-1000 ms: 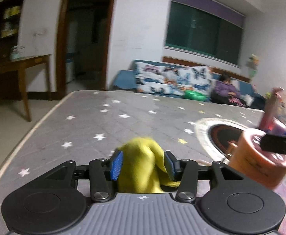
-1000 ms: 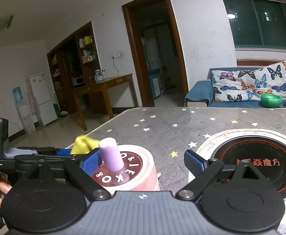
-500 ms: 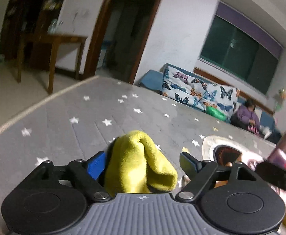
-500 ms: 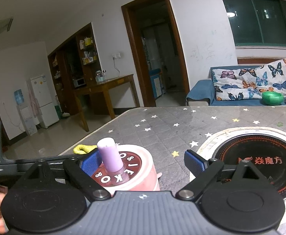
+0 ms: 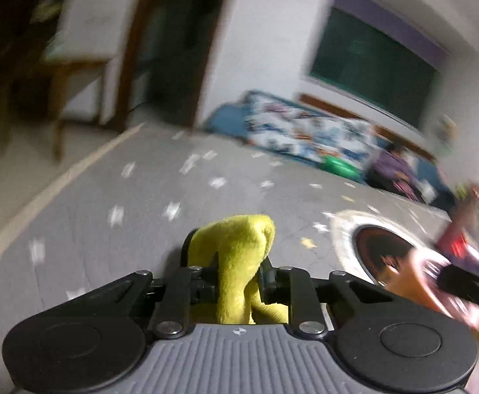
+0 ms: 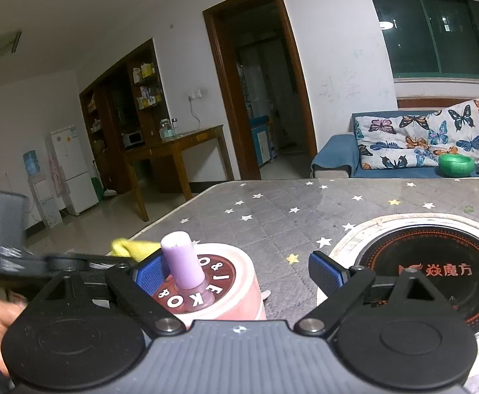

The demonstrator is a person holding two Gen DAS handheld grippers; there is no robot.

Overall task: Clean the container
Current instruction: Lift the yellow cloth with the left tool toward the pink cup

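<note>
Since the earlier frames the left gripper (image 5: pixel 237 282) has swung, so its view now tilts and smears, and its jaws, which stood wide around the yellow cloth (image 5: pixel 239 262), are closing and pinch the fold between them. Bunched up like that, the cloth sticks out ahead of the fingers as a pad, which I judge is the point: a firm wad to wipe with.

By contrast the right gripper (image 6: pixel 239 272) is steady. Its jaws stand apart with the pink container (image 6: pixel 221 287) between them; the left blue pad sits against the container's side, while the right pad stands clear of it (so this reads as steadying, not a clamp). A purple cap (image 6: pixel 183 262) rises from the brown lettered lid. Near the front edge of the star-patterned table (image 6: pixel 288 213) stands the container, just left of the round cooktop (image 6: pixel 436 262), with the cloth close by on its left, ready for wiping.
</note>
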